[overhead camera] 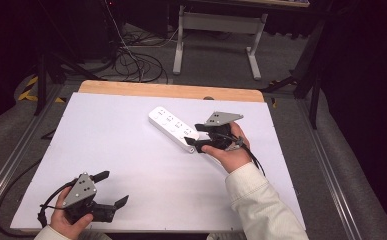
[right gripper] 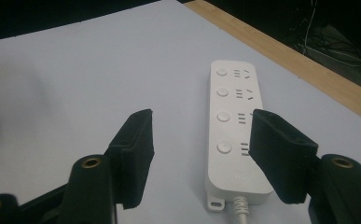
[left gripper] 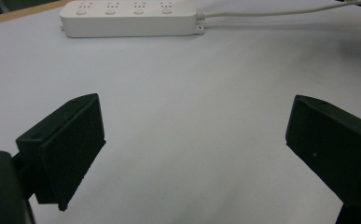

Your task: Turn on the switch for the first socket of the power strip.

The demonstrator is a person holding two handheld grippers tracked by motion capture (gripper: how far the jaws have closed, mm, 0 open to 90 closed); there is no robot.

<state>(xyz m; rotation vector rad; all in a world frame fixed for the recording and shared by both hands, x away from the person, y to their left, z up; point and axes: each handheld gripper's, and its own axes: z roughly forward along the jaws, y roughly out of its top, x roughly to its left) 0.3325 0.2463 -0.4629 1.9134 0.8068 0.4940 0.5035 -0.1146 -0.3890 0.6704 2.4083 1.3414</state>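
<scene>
Your right gripper (right gripper: pixel 199 156), fingers spread, hovers at the power strip's (right gripper: pixel 234 126) cord end; centre it before closing. Left gripper (overhead camera: pixel 103 192) waits spread.

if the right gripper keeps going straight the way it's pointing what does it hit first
Most likely the white power strip. The right gripper is open and aimed along the strip's cord end, its far jaw already over the strip's edge. Its height above the strip is unclear, so it might pass over.
</scene>
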